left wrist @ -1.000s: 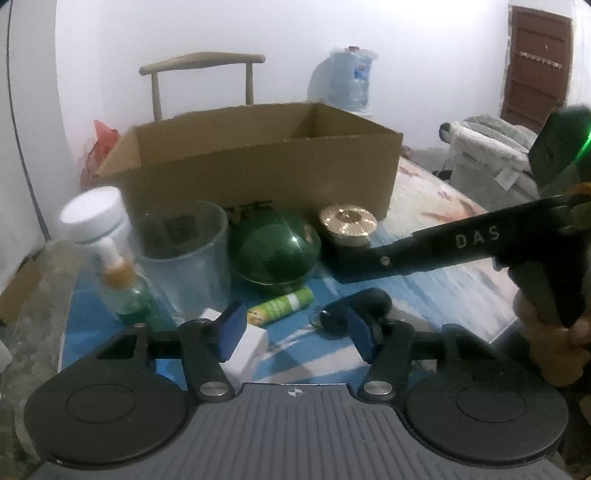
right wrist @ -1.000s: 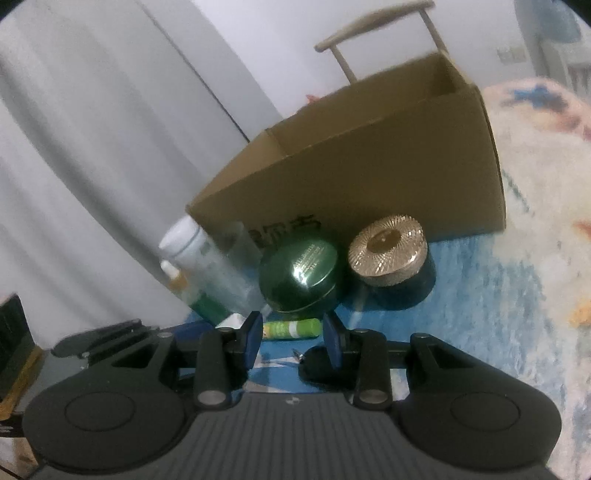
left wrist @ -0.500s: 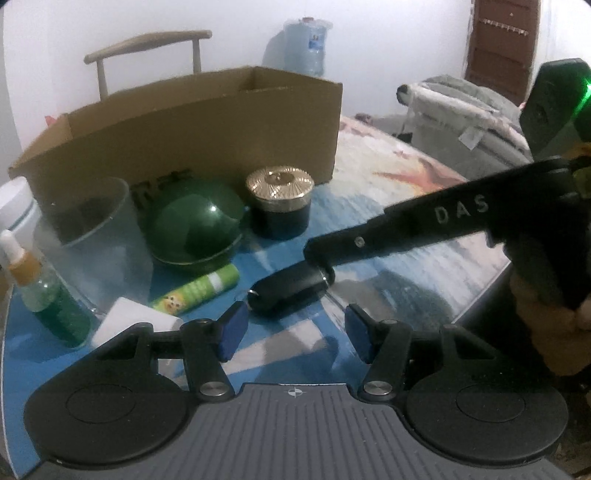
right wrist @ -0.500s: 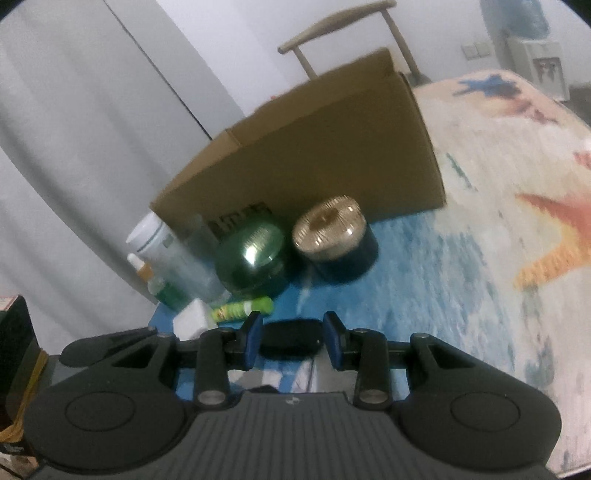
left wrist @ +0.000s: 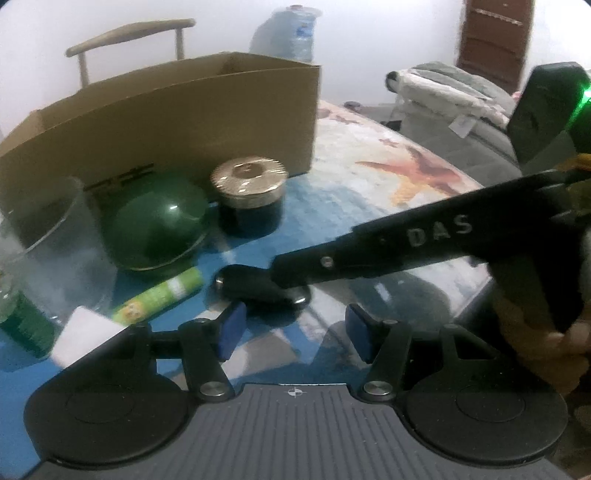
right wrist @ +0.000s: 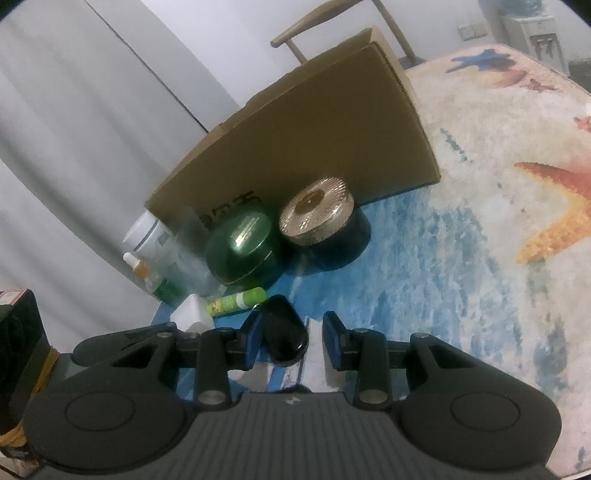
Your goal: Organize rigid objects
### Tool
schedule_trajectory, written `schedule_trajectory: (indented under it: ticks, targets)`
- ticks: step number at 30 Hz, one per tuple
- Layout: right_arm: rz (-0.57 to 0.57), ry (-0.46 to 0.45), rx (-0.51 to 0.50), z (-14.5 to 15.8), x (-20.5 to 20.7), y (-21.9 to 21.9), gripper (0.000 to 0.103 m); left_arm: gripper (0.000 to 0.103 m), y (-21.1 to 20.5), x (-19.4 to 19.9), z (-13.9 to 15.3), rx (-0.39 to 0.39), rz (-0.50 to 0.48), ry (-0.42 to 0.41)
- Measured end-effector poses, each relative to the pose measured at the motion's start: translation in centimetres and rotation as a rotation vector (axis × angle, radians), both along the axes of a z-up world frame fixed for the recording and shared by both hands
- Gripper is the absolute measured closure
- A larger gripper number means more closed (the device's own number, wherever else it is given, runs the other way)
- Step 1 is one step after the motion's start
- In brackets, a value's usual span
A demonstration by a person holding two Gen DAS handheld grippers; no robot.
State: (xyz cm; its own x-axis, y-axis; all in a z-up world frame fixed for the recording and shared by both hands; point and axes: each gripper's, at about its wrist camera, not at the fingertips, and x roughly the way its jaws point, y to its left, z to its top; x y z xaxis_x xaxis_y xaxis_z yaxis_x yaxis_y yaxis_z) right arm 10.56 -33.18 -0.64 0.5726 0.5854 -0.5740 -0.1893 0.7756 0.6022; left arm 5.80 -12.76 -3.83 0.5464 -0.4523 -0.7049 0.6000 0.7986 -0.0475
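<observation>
A black oval case lies on the sea-print tablecloth. My right gripper is open around it: the left pad is at the case's side and the right pad stands clear of it. In the left wrist view the right gripper's fingers reach in from the right and cover part of the black case. My left gripper is open and holds nothing, just short of the case. Behind are a green tube, a green round tin, a gold-lidded jar and an open cardboard box.
A white block, a clear glass cup and a green dropper bottle stand at the left. A white-capped bottle is behind them. A chair is beyond the box. A hand holds the right gripper.
Both grippers have sunk toward the table and come nearer the black case. The right gripper's jaws now straddle it. The left view has swung right, so the bottles sit at its edge.
</observation>
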Motion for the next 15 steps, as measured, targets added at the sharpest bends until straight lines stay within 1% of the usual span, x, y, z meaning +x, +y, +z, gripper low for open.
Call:
schedule_trajectory:
  ticks: [9, 15]
  targets:
    - [-0.054, -0.016, -0.003, 0.6, -0.8, -1.9, 0.064, 0.044, -2.0, 0.0, -0.2, -0.023, -0.062, -0.015]
    - [-0.055, -0.037, -0.002, 1.1, -0.6, -2.1, 0.064, 0.043, -1.1, -0.6, 0.2, -0.017, -0.053, -0.014]
